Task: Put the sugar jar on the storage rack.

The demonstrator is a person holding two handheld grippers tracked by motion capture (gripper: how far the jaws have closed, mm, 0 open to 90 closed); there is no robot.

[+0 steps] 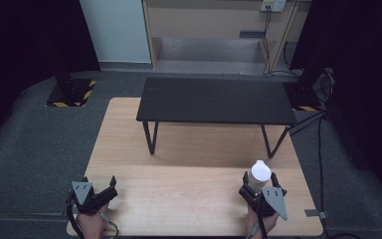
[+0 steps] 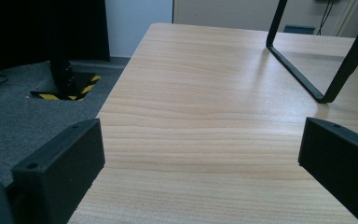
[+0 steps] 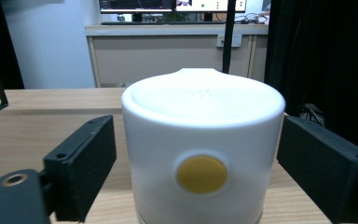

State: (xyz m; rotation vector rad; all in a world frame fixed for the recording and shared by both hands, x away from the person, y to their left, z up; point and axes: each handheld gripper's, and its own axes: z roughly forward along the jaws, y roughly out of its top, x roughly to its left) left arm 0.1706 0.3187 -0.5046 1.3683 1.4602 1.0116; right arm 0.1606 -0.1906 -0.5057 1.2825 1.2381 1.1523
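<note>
Between the jaws of the right tool [image 1: 259,185] stands a white container [image 1: 260,172] with a domed lid and a yellow dot [image 3: 202,174] on the side facing it, upright on the wooden counter [image 1: 179,194]. In the right gripper view the jaws flank its body, and a thin gap seems to remain on each side, so they look apart and not yet pressing. The step in hand looks like the grasp itself: the tool is lined up and the container sits squarely in its mouth. The next move calls for closing evenly on the round wall, low enough not to tip it, then lifting straight up.

Off to the far side of the counter from it, the left tool [image 1: 99,191] rests near the front edge with its jaws wide apart and nothing between them; bare wood lies ahead of it.

Beyond both tools a low black table [image 1: 216,99] stands on the counter on thin metal legs [image 2: 303,70]. Its nearest leg is just ahead of the container, so a forward carry would have to clear that leg or the tabletop.
</note>
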